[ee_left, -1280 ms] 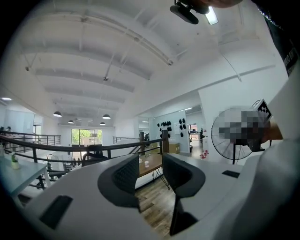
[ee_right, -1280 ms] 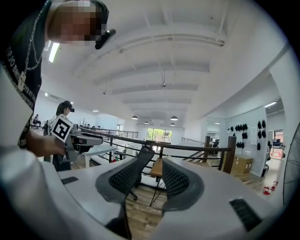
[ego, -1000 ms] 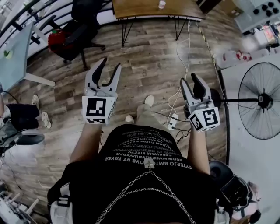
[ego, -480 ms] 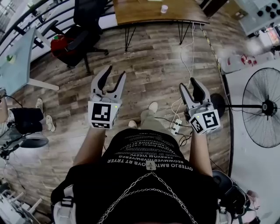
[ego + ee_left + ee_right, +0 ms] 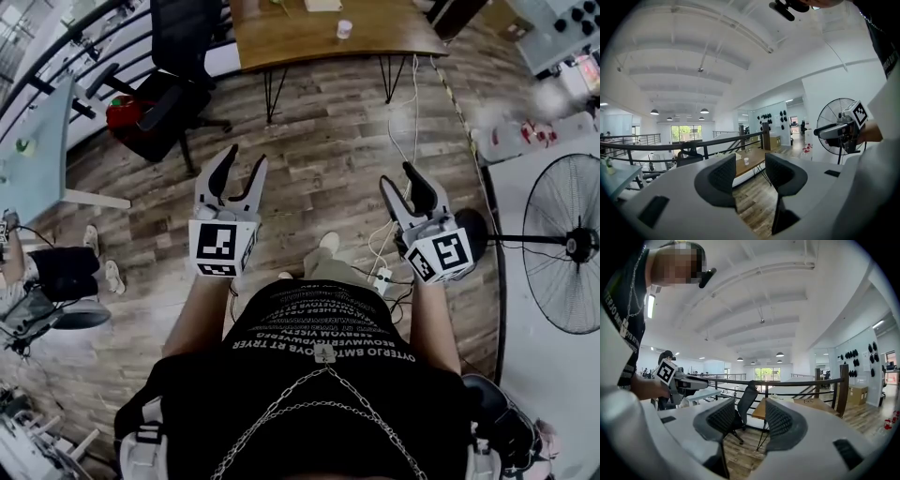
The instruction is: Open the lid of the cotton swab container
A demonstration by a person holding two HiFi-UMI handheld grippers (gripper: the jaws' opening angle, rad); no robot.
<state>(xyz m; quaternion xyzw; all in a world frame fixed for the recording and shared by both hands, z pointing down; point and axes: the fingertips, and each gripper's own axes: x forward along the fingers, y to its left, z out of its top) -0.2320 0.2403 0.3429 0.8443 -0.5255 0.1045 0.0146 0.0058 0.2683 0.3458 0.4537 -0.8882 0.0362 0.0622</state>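
The small white container (image 5: pixel 344 29) stood upright on the wooden bench (image 5: pixel 309 42), well apart from both my tools and across a stretch of plank floor (image 5: pixel 319 141). From the head view I saw it from above as a pale round dot near the bench's far edge. The left gripper view showed it from the side instead, a short cylinder framed in the gap between the jaws. In the right gripper view I could not pick it out; that camera caught the bench's corner and thin black legs.

My left tool (image 5: pixel 246 159) was open, its jaws apart with nothing between them. My right tool (image 5: pixel 397 178) was open and empty too. Their dark pads (image 5: pixel 723 174) had a fine ribbed, mesh-like texture set in smooth grey shells. Each gripper view also showed the other tool's marker cube off to one side.

A black office chair (image 5: pixel 178 42) stood left of the bench, and a round wire-caged fan (image 5: pixel 567 246) stood to my right.
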